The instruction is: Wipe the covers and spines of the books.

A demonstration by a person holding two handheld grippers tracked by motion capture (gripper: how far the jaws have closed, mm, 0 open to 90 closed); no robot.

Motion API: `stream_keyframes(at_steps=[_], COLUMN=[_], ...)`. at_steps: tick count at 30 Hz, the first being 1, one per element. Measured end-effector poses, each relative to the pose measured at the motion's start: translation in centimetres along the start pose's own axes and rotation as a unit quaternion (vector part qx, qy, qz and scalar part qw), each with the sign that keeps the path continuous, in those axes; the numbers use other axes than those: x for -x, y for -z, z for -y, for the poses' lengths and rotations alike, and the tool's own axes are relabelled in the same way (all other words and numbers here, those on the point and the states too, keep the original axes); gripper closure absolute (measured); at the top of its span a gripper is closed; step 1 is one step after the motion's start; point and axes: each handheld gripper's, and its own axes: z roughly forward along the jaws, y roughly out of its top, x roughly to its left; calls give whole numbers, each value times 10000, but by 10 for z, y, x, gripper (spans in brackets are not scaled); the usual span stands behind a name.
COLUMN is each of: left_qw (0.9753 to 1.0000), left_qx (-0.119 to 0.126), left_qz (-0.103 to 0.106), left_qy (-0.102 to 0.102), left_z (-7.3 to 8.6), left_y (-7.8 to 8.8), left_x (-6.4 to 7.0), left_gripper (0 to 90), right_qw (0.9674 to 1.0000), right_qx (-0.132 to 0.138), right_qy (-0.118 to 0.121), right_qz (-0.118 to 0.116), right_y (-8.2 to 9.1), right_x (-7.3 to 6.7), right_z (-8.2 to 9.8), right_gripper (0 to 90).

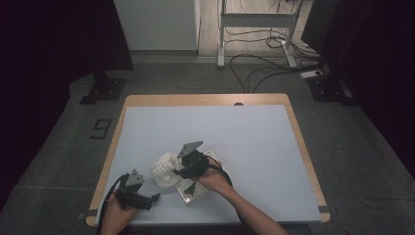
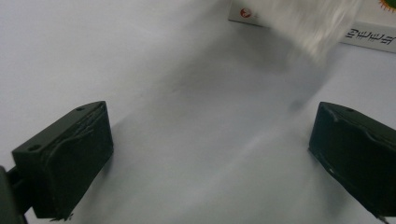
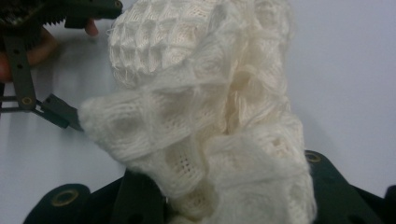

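My right gripper [image 1: 182,171] is clamped on a bunched white knit cloth [image 1: 165,169], held near the middle of the table's near half. My left gripper [image 1: 147,198] sits at the near left corner, jaws wide apart with nothing between them. A printed card [image 1: 192,191] lies flat just right of the cloth, under my right hand. The table [image 1: 254,147] has a pale blue-grey top with a wooden rim. Beyond it are grey floor, loose cables [image 1: 254,68], a white desk frame [image 1: 254,29] and dark curtains at both sides.

My jaws stood wide apart, nothing between them, over the pale table [image 2: 154,70]. A blurred white cloth [image 2: 310,23] hung ahead, before a printed box [image 2: 369,39].
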Motion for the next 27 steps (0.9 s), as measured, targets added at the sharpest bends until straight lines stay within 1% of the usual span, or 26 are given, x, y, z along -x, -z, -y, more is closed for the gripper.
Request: stream_keyframes(at_steps=[9, 17, 18, 22, 23, 24, 27], left_qw=[10000, 10000, 10000, 10000, 10000, 10000, 10000], left_qx=[-10, -4, -2, -1, -1, -1, -2], left_qz=[1, -1, 4, 1, 3, 6, 8], left_qy=[-13, -7, -6, -5, -4, 0, -2], left_z=[0, 0, 0, 0, 0, 0, 0], left_y=[0, 0, 0, 0, 0, 0, 0], left_x=[0, 0, 0, 0, 0, 0, 0], left_gripper=[0, 0, 0, 0, 0, 0, 0], right_qw=[9999, 9996, 9996, 9995, 9995, 9994, 9993], right_qx=[130, 220, 210, 222, 221, 237, 235], right_qy=[-20, 44, 22, 28, -2, 31, -1], right_qz=[92, 174, 177, 211, 224, 237, 281], right_y=[19, 31, 32, 36, 37, 37, 41], right_x=[8, 10, 9, 11, 11, 12, 15], right_z=[-11, -22, -23, -23, -22, -21, -18], right_gripper=[607, 607, 607, 607, 607, 607, 607])
